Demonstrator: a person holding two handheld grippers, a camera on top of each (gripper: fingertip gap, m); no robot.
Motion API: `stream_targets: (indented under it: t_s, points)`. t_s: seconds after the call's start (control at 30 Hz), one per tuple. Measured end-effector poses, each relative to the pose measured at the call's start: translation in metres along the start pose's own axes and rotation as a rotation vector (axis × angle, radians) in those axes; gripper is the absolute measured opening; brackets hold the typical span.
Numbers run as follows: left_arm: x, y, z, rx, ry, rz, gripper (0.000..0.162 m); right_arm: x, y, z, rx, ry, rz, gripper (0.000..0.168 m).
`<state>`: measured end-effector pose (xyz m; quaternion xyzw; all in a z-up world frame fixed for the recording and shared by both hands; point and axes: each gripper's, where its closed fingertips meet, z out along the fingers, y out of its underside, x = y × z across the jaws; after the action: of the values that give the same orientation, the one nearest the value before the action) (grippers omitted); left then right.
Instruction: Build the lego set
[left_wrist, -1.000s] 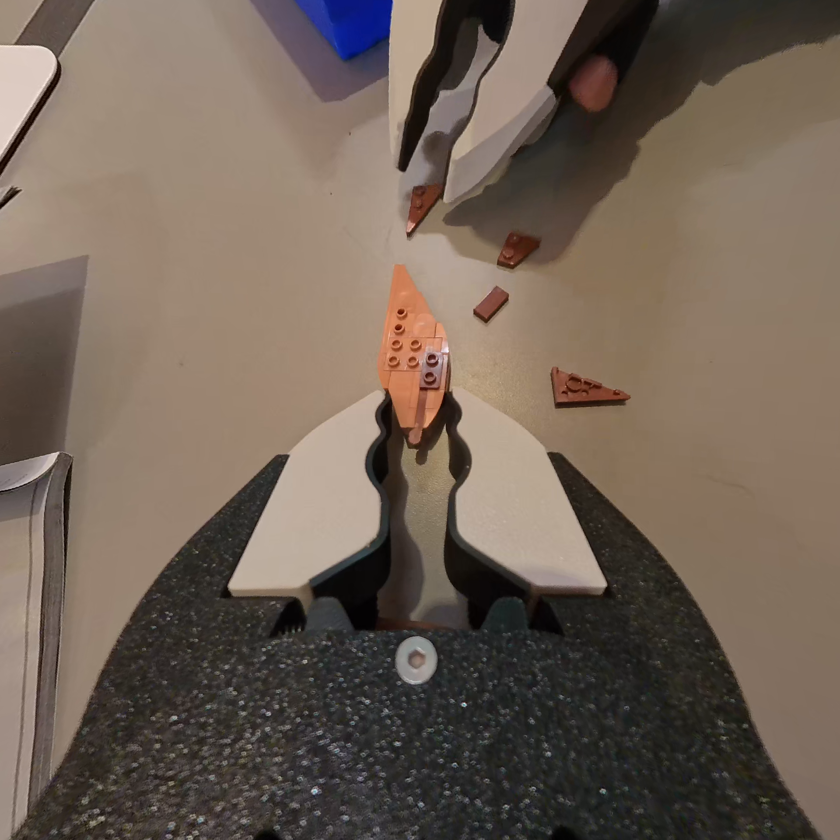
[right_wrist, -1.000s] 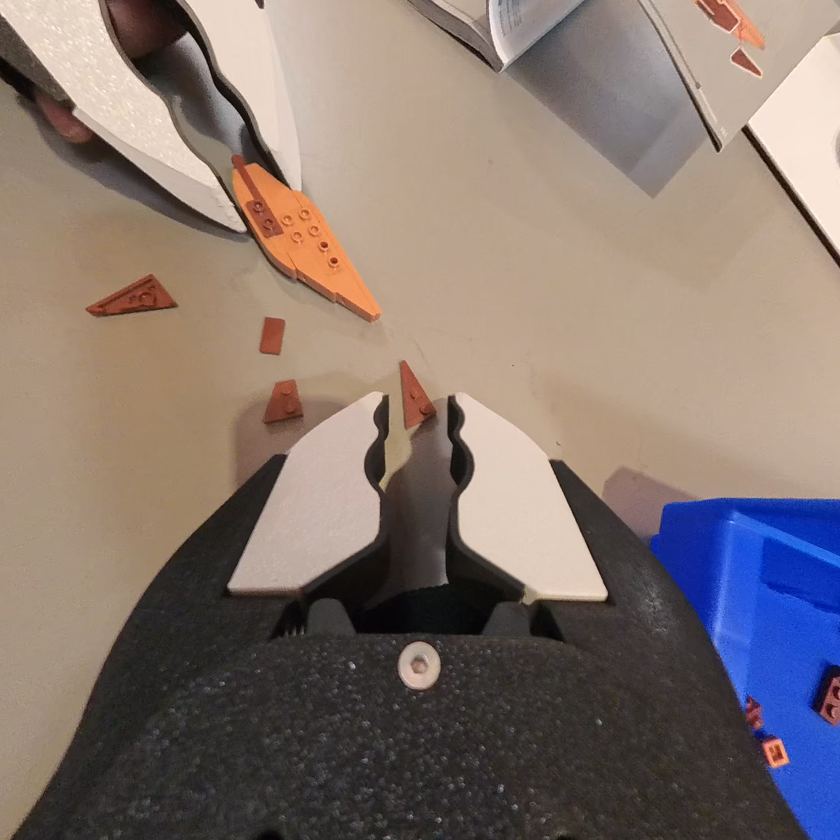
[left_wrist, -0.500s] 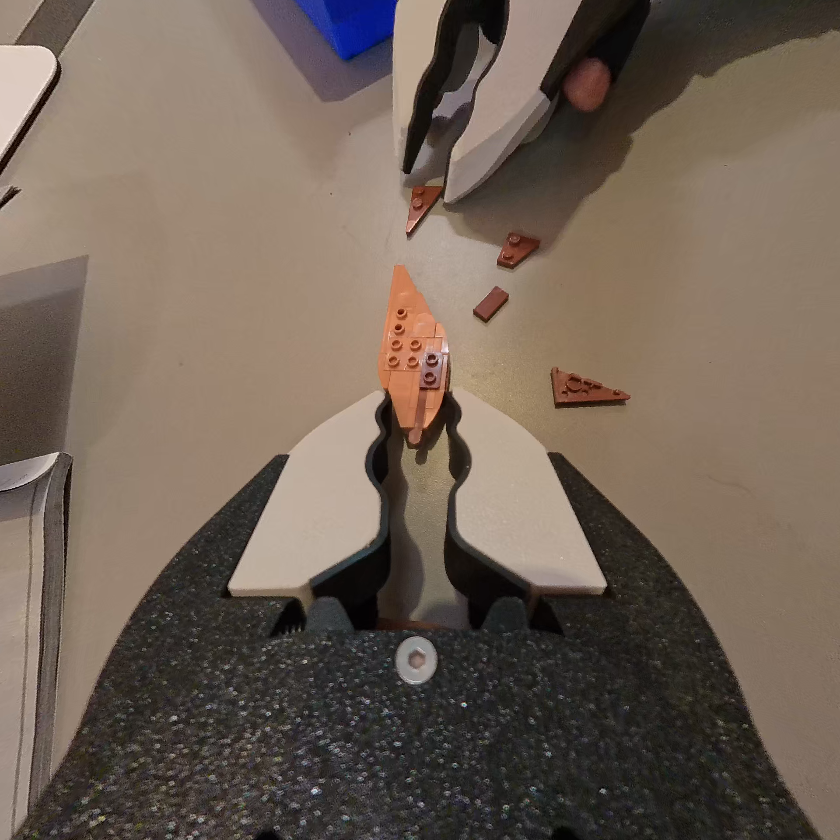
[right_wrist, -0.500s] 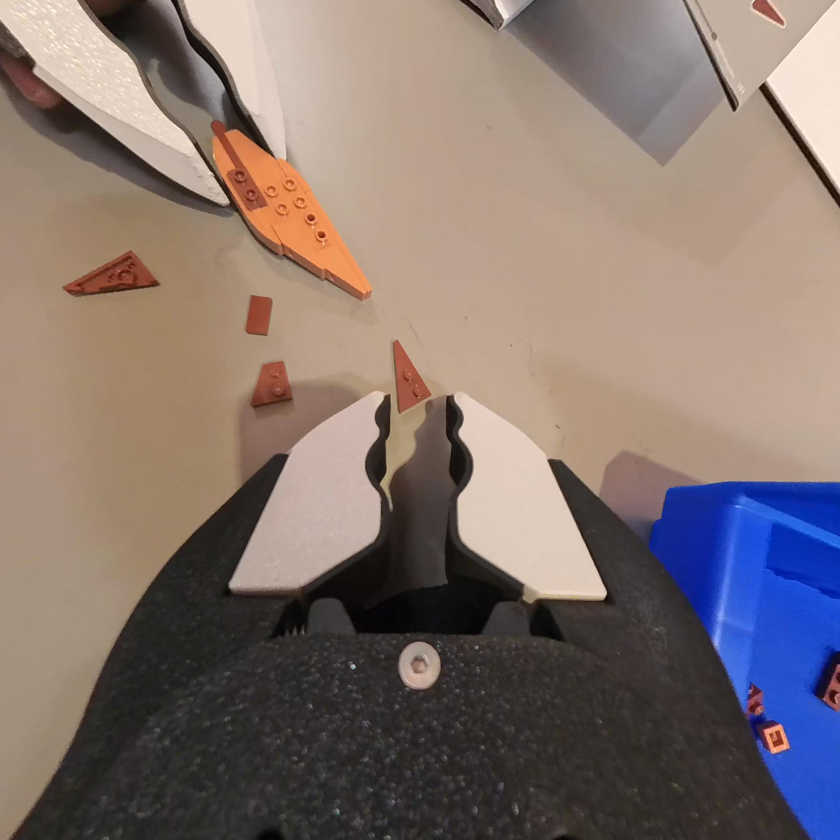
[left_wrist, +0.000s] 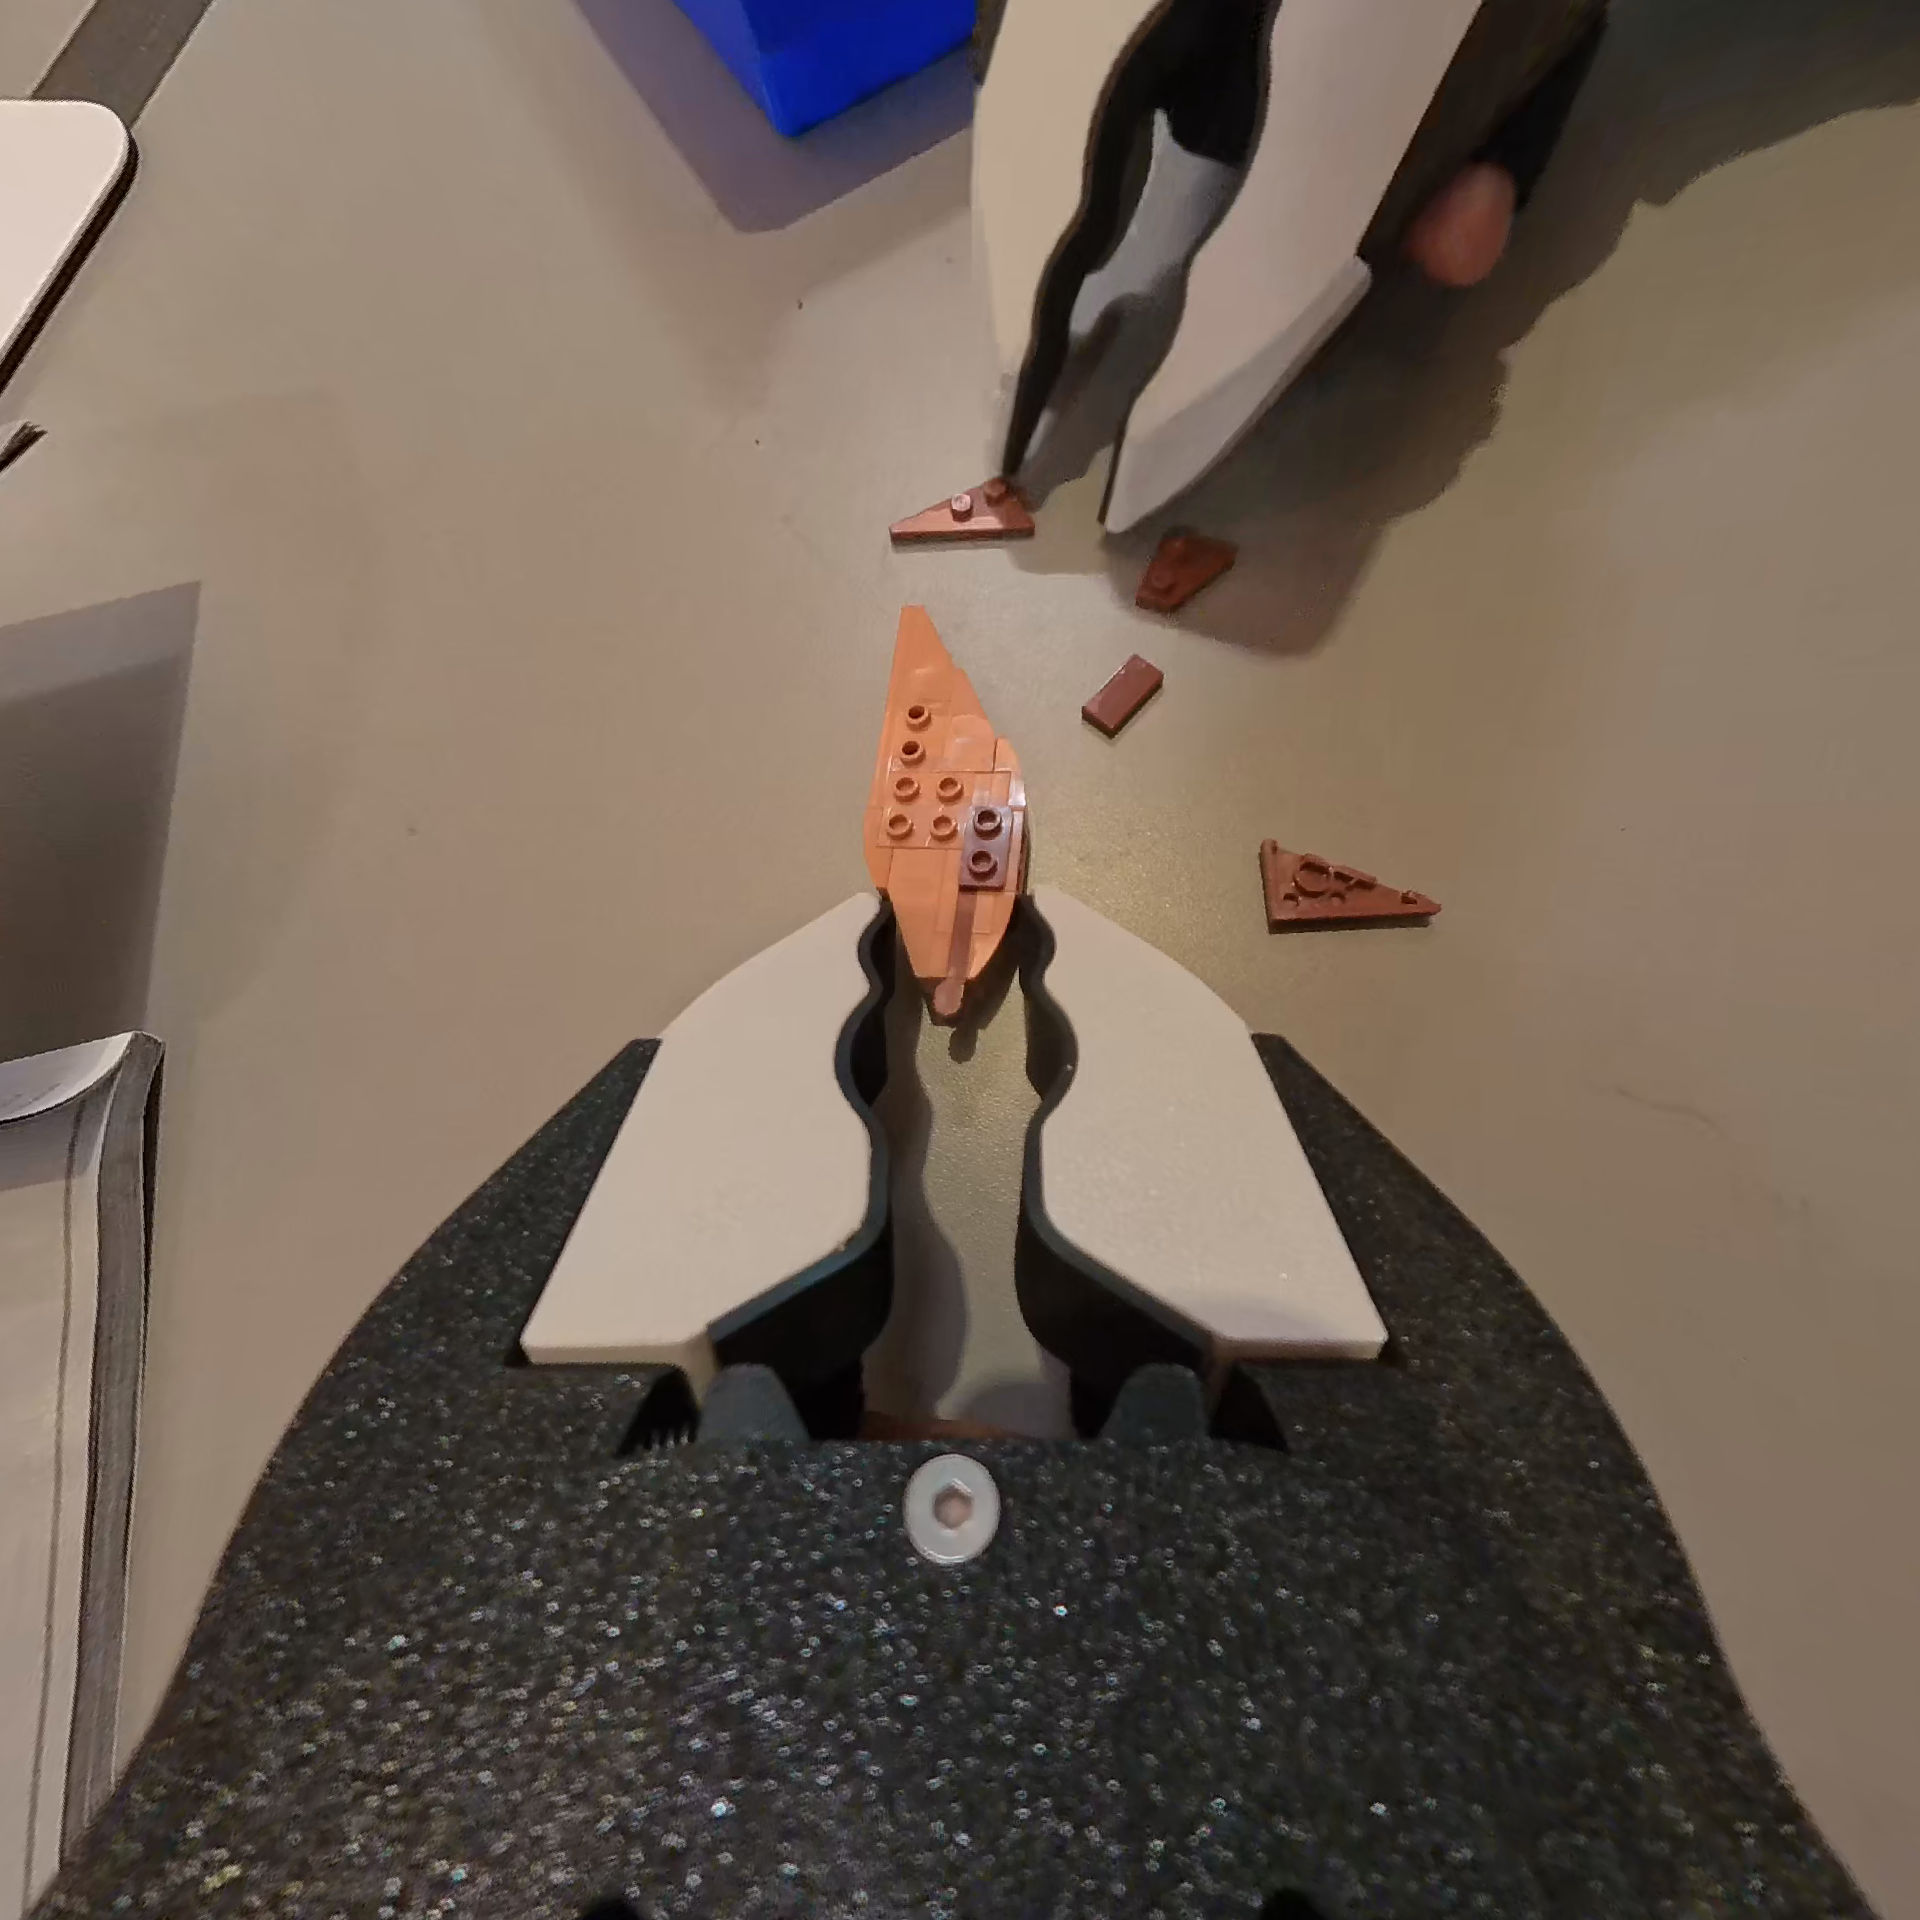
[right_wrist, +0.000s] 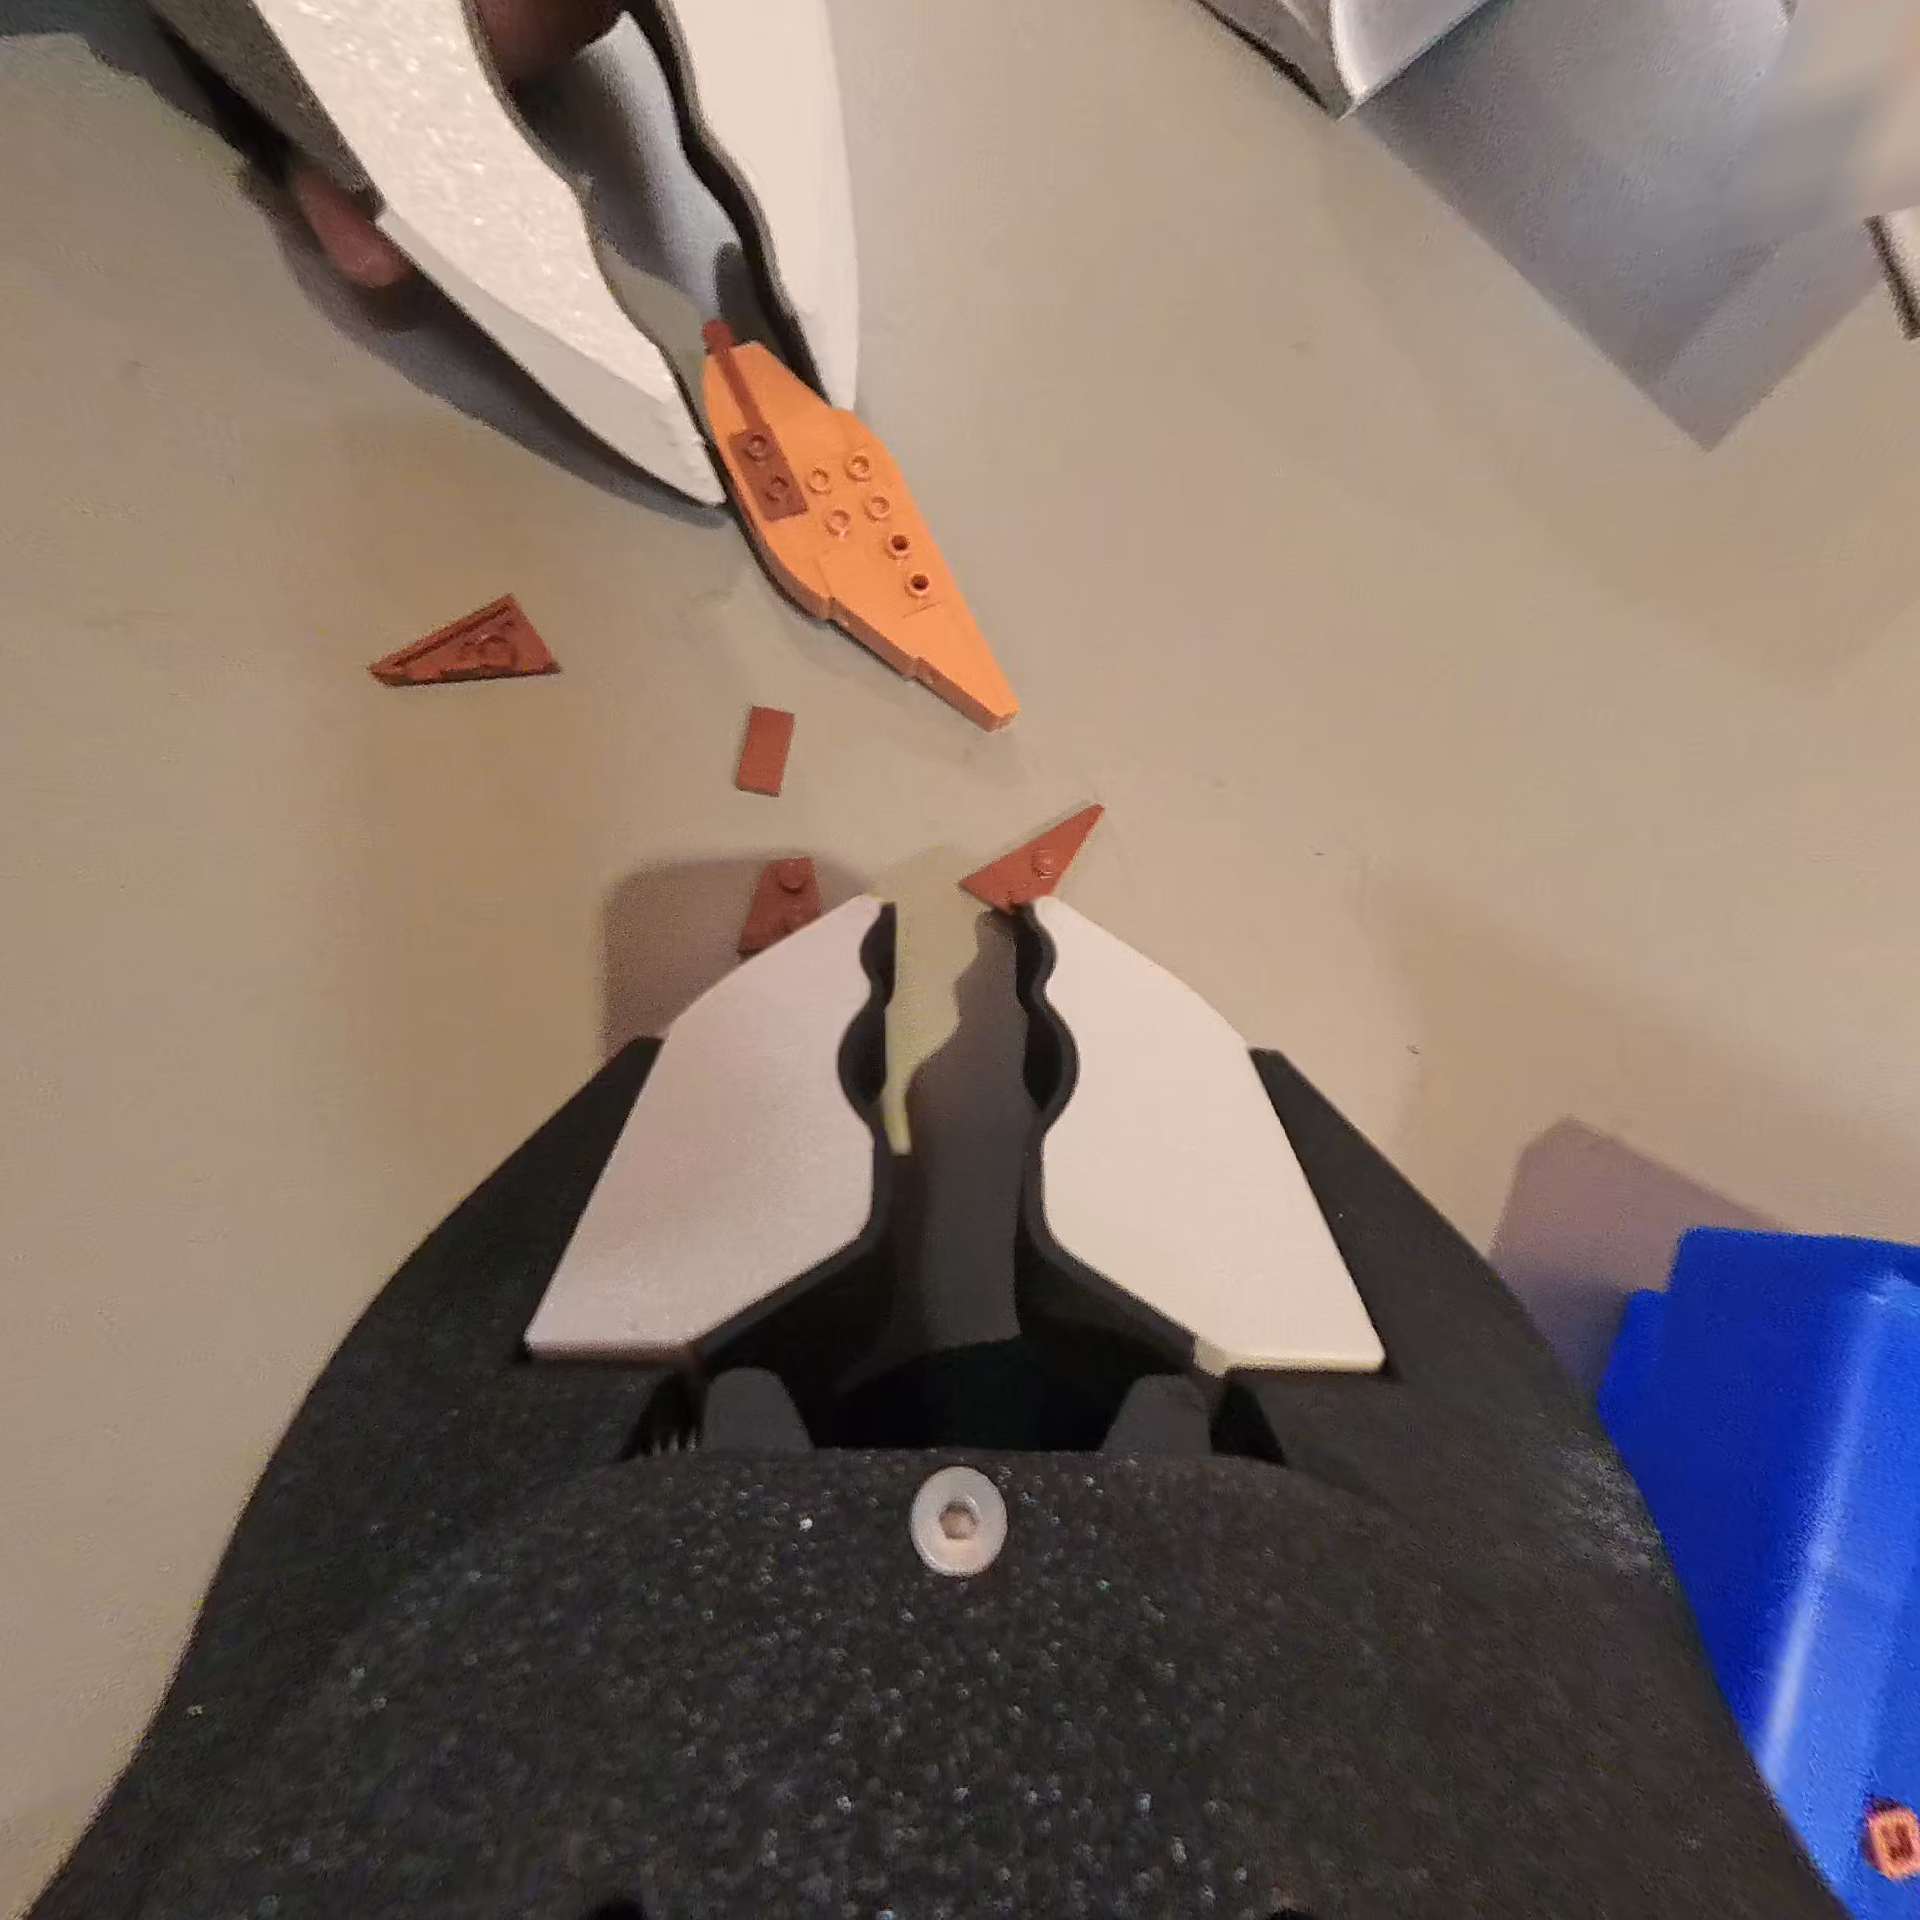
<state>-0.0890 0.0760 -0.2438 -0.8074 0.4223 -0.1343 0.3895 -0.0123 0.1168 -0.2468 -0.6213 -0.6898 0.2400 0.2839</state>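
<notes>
- Here, in the left wrist view, the left gripper (left_wrist: 951, 914) was seen closed on the rear tip of the orange lego model (left_wrist: 940, 800), which lay on the beige table (left_wrist: 468, 623). Four loose brown pieces were counted nearby; no writing could be read.
- In the right wrist view, the right gripper (right_wrist: 956, 909) was held slightly apart and empty, one fingertip at a brown wedge plate (right_wrist: 1034, 860). A blue bin (right_wrist: 1766, 1382) was seen alongside.

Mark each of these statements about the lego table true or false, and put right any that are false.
1. The left gripper holds the orange assembly at its narrow end. True.
2. The right gripper has lifted the small brown wedge plate off the table. False: the wedge lies on the table at the open gripper's fingertips.
3. A flat brown tile lies loose between the assembly and the right gripper. True.
4. The blue bin stands on top of the orange assembly. False: it stands apart, at the edge of the view.
</notes>
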Motion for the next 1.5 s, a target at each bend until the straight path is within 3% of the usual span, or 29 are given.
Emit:
stream_targets:
  t_s: [0.2,0.37,0.5,0.67,0.97,1.5]
  points:
    - [0.000,0.000,0.000,-0.002,0.000,-0.002,0.022,0.005,0.003,0.001,0.000,-0.008,0.084,0.020]
    - [0.000,0.000,0.000,0.002,0.004,-0.006,0.022,-0.020,-0.013,0.005,0.049,-0.087,-0.025,0.025]
    - [0.001,0.000,0.000,0.002,0.008,-0.006,0.022,0.017,-0.014,0.002,0.075,0.041,-0.032,0.024]
    - [0.005,0.001,-0.001,-0.006,0.039,-0.010,0.022,0.021,-0.006,0.009,0.035,-0.035,-0.059,0.029]
    - [0.003,0.005,-0.003,-0.023,0.039,-0.021,0.026,0.008,-0.009,0.013,0.019,-0.092,-0.070,0.010]
    - [0.008,0.000,0.002,-0.013,0.050,-0.033,0.023,-0.003,-0.016,0.007,0.095,-0.030,-0.169,0.008]
